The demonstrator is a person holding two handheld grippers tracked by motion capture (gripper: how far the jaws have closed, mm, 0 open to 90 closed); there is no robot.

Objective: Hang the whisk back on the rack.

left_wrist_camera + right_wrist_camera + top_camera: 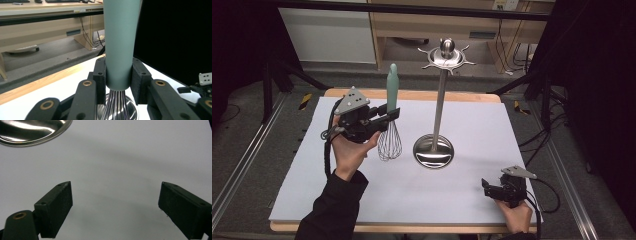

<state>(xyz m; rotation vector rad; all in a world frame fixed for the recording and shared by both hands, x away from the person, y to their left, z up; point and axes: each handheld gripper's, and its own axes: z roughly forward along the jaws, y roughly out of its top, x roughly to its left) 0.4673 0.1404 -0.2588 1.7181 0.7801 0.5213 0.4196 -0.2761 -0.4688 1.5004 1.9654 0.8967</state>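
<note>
Whisk [390,120] stands upright above the desk [472,200], wire end down, its green handle clamped in the left tool [388,117], just beside the steel stand [434,150]. Right tool [486,189] rests near the desk's front right corner, jaws wide apart.

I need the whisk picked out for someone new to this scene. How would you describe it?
Start at the tall metal stand mid-table. Just to its left, the left gripper holds the whisk upright, handle up. It is the only thing with a pale green handle and a wire cage at the bottom.
</note>
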